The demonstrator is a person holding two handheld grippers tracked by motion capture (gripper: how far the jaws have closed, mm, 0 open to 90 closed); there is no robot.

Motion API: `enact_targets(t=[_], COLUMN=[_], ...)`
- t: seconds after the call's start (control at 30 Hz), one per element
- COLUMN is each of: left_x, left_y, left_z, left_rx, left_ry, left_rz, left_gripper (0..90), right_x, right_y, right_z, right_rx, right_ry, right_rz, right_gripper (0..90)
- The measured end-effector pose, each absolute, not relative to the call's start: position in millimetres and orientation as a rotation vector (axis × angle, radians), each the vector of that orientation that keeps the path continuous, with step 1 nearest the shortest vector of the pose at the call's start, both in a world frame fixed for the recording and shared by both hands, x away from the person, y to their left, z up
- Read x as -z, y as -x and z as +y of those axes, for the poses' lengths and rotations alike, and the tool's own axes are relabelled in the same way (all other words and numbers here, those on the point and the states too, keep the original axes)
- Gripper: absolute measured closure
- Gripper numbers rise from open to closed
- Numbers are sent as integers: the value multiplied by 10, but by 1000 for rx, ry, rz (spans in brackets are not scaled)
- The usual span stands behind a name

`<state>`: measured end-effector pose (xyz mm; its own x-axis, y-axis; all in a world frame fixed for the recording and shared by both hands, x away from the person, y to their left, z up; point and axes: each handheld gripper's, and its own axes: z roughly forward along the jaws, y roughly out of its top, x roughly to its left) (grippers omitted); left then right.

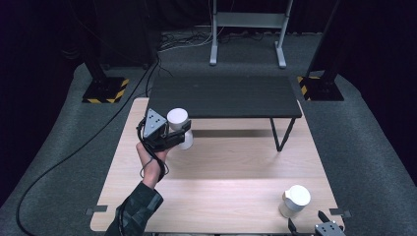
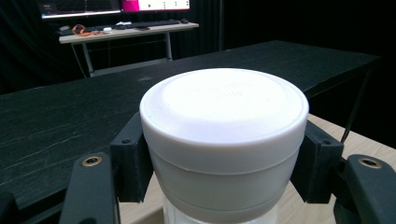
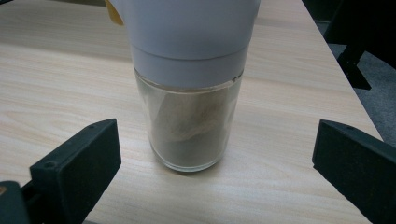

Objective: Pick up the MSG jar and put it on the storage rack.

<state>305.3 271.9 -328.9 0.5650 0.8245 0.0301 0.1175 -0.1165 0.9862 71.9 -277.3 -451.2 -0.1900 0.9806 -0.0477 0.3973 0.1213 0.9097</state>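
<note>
A glass jar with a white lid (image 1: pixel 178 119) is upright in my left gripper (image 1: pixel 183 133), just in front of the front-left corner of a low black shelf (image 1: pixel 223 96). In the left gripper view both black pads press on the sides of this jar's lid (image 2: pixel 224 121), so the left gripper (image 2: pixel 224 161) is shut on it. A second white-lidded jar (image 1: pixel 295 199) stands on the wooden table (image 1: pixel 221 162) at the front right. My right gripper (image 1: pixel 306 221) sits just behind it. In the right gripper view this jar (image 3: pixel 191 126) holds brownish contents, and the right gripper (image 3: pixel 217 158) stands open, well clear of the glass.
The black shelf stands on thin legs (image 1: pixel 280 135) across the far half of the table. Beyond the table are grey floor, cables (image 1: pixel 74 147), black posts with striped bases (image 1: pixel 104 91) and a grey stand (image 1: pixel 246 29). A desk with monitors (image 2: pixel 121 28) shows far off.
</note>
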Motion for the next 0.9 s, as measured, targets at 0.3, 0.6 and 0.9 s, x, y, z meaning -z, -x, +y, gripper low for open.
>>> enact_targets(t=[0.3,0.6,0.9], left_x=[3156,3092,3053], left_y=[-3146,-3226,-3279], left_z=[2636,2589,2550], left_rx=[-700,-684,-665], left_ry=[-1639,-1653,-1656], left_rz=[789,779,774], left_gripper=[341,341,341], right_x=[4520,4519,4520], right_y=[-709,-718,-723], right_z=[-2757,-2754,-2754], right_rx=[-1045,-1057,-1053], right_ry=[-1346,-1339,-1340], right_rz=[1686,1700,1702], right_gripper=[3,3,3])
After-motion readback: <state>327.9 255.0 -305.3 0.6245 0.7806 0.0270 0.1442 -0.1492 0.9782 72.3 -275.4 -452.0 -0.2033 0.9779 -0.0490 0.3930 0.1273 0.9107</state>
